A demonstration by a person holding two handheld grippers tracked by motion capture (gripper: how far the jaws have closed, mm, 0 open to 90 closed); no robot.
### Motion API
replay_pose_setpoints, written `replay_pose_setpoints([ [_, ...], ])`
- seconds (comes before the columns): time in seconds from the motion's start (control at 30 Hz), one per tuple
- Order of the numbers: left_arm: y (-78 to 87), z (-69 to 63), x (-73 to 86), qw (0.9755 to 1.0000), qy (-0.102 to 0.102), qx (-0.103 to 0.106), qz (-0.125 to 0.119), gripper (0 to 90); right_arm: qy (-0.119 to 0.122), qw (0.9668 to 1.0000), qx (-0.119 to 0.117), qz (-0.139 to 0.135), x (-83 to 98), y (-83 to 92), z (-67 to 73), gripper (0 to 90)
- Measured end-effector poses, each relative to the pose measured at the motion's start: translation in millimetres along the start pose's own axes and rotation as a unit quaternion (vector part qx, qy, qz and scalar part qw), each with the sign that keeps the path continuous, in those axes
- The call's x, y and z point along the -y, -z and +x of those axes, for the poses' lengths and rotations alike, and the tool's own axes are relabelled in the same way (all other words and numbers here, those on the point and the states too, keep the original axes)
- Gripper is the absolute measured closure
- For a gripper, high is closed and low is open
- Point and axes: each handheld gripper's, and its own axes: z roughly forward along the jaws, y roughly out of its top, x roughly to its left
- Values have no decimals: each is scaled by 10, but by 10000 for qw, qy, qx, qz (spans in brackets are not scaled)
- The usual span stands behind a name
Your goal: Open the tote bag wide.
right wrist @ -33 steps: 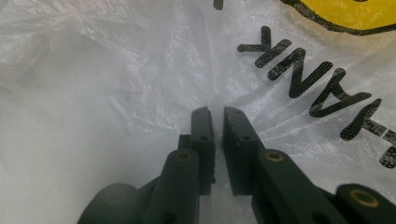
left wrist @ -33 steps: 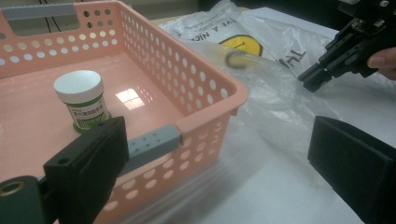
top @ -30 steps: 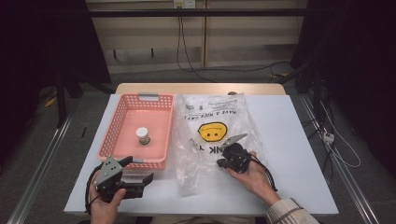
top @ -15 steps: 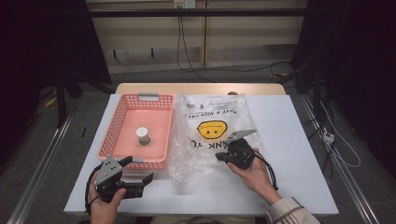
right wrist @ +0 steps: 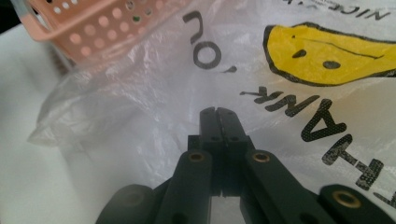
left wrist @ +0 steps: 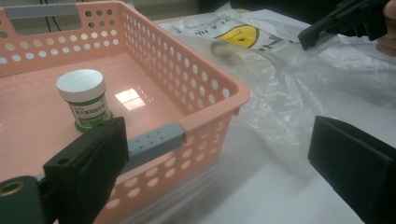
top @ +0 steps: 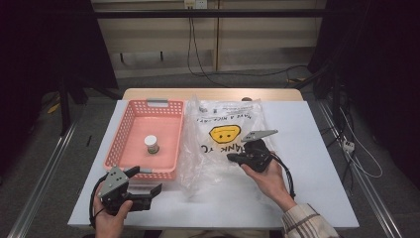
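**Closed right tongs over smiley bag; left tongs wide open by pink basket**

Seen from above: right gripper [top: 233,157] in right hand [top: 265,171], over clear plastic bag [top: 223,144] w/ yellow smiley print, near bag's middle, jaws pressed together and pointing toward basket side. In right gripper view, jaws shut flush, tips meeting; plastic right at tips, but can't tell whether a fold is pinched btwn them or bag just lies behind. Bag spread flat on white table [top: 317,148], crumpled along edge touching pink basket [top: 130,130]; black lettering and smiley face-up.

Left gripper [top: 148,184] in left hand [top: 110,218] at table's near-left corner, just beside basket's near wall. In left gripper view, jaws standing wide apart, nothing btwn pads, basket's near corner and grey handle insert [left wrist: 152,142] in front of them. No contact w/ basket that can be made out.

Inside basket: small jar [top: 151,144], white lid, green label, upright on basket floor, roughly central, clear of walls. Second grey handle insert [top: 156,103] at far rim. Wooden tabletop strip [top: 213,94] past white surface; cables [top: 198,54] hanging behind.
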Motion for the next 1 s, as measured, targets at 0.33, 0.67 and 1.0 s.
replay_pose_setpoints([
  [0.33,4,6,-3,10000,22,-29,-24,49,19,9999,-94,-70,-52,10,-4,900],
  [0.67,-3,-4,-9,10000,-20,-18,-13,52,214,9979,-157,593,191,-307,20,816],
  [1.0,-6,-13,-8,10000,-4,-5,-4,52,863,9907,-154,1038,257,-234,204,147],
])
